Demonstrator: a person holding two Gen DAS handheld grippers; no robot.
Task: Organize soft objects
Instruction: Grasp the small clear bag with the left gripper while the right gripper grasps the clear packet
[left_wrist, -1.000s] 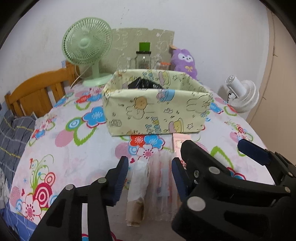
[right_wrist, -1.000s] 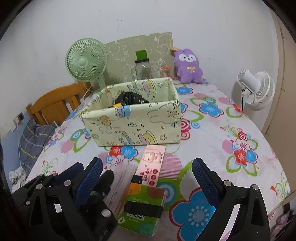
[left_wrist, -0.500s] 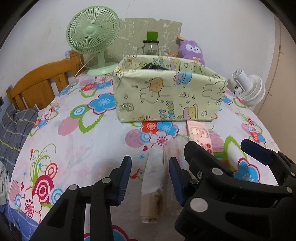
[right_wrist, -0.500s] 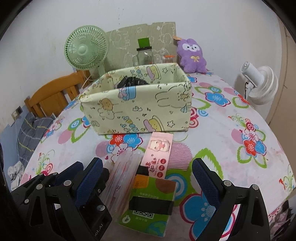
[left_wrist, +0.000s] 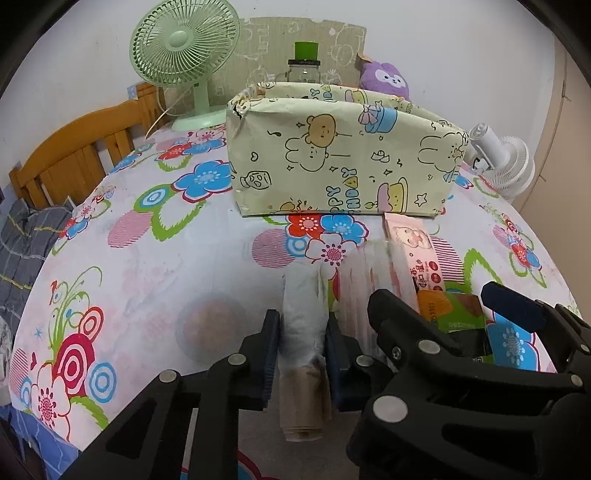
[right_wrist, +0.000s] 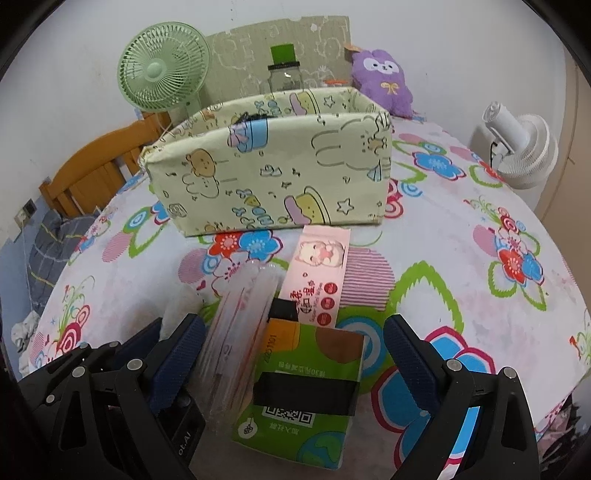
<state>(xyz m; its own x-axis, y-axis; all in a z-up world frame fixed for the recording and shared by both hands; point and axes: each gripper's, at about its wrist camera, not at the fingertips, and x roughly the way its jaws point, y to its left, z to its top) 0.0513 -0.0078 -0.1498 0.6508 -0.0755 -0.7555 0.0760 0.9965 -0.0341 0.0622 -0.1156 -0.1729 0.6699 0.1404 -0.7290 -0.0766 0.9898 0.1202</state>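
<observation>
The left gripper (left_wrist: 302, 341) jaws are closing on the white roll (left_wrist: 303, 332); the right gripper (right_wrist: 293, 354) jaws stand released. The soft roll may deform and slip out.

Green fan (left_wrist: 183, 40), glass jar (left_wrist: 303, 70), white fan (right_wrist: 524, 147).

Tablecloth: flower-printed white cloth (left_wrist: 155, 266), smooth and matt.
Box: pale-yellow cartoon-print paper-covered storage box (left_wrist: 343, 162), creased at its corners.
Roll: white crinkled plastic-wrapped roll with a tan paper end (left_wrist: 303, 332).
Packs: glossy pink film packet (right_wrist: 321, 273); shiny green tissue pack (right_wrist: 306, 391).
Fan: pale-green plastic desk fan (left_wrist: 184, 48).
Chair: orange varnished wooden chair (left_wrist: 77, 155).
</observation>
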